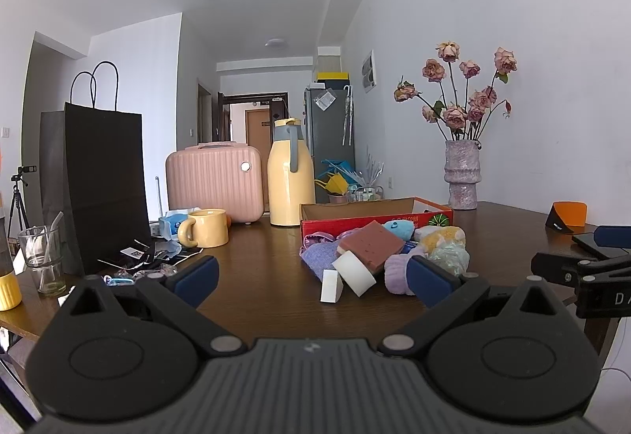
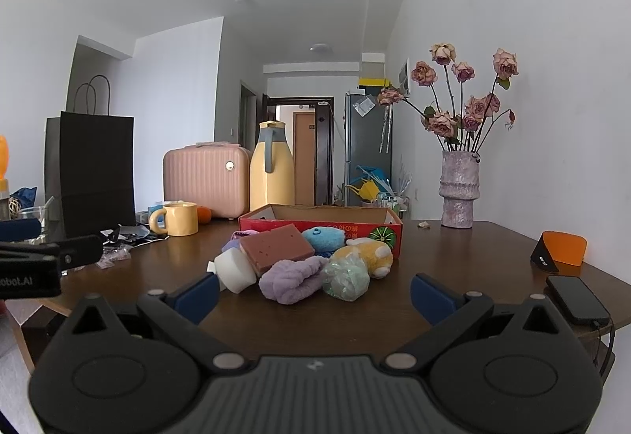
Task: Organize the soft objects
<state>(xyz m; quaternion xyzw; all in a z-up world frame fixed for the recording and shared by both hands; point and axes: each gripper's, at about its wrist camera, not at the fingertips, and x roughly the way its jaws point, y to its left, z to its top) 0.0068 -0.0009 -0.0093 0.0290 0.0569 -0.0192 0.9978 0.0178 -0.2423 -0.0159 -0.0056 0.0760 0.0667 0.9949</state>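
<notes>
- Soft objects lie heaped near the middle of the dark wooden desk [image 2: 453,248], just in front of an open red cardboard box [image 2: 272,225].
- On top of the heap a brown sponge block [image 2: 282,248] rests tilted, leaning on a white foam piece [image 2: 236,270] at the left of the heap.
- In the left wrist view a second, smaller white foam wedge [image 1: 330,286] stands just beside the larger one, touching it.
- A lilac knitted cloth [image 2: 292,280] sits at the front of the heap, touching a crumpled pale green bundle [image 2: 347,278] on its right.
- Behind the bundle lies a yellow plush toy [image 2: 372,254], and a blue plush toy [image 2: 325,238] sits against the box wall.
- The left gripper [image 1: 311,276] hovers over the near edge of the desk with its blue-padded fingers [image 1: 197,276] spread wide, holding nothing.
- The right gripper [image 2: 313,294] is likewise wide open and empty, the heap showing between its fingers but beyond the tips.
- Toward the far left of the desk stand a yellow mug [image 2: 177,219], a pink hard case [image 2: 205,179], a yellow thermos jug [image 2: 272,173] and a black paper bag [image 2: 94,165].
- A vase of dried roses [image 2: 459,193] stands at the far right edge by the wall.
- A black phone [image 2: 577,300] lies at the right edge, near an orange-and-black object [image 2: 562,248].
</notes>
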